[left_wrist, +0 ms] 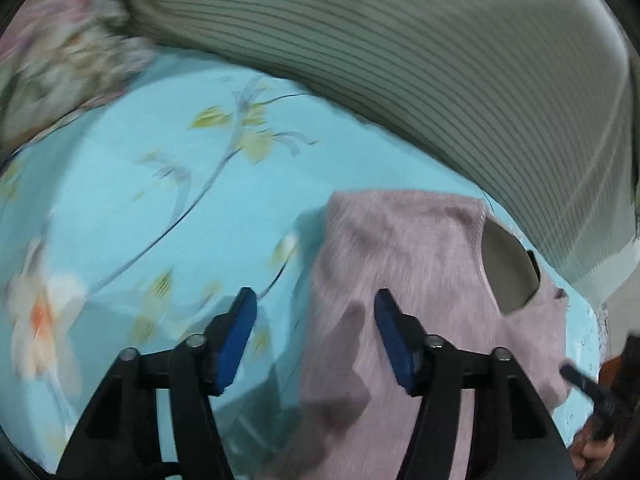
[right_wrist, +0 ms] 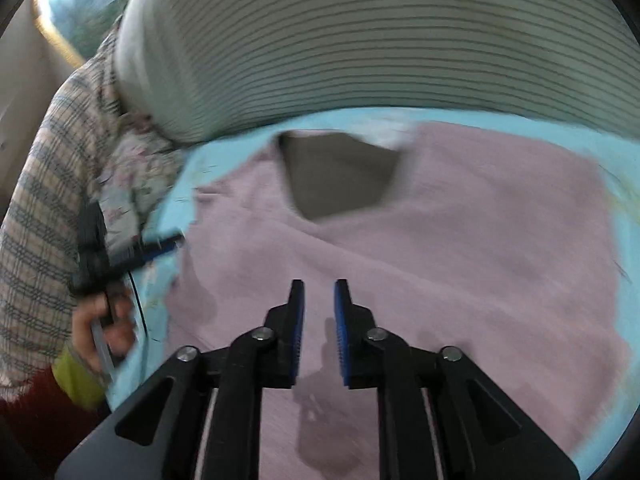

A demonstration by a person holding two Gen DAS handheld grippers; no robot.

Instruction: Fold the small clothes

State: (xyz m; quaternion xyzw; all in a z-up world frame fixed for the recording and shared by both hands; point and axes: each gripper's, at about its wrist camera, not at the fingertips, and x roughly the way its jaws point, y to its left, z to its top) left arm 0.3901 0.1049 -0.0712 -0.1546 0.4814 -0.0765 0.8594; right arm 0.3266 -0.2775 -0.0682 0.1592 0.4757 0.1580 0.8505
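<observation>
Right wrist: striped pillow [right_wrist: 380, 52] borders pink garment [right_wrist: 460, 240].

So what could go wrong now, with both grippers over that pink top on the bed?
1. Neither gripper holds anything: the left gripper stands open, half over the blue sheet, and might pinch sheet along with the pink top.
2. The right gripper stands over the top's middle, away from any edge, so closing there would likely bunch it, not fold it.
3. The striped pillow lies against the neckline, so a fold that way may snag.
</observation>
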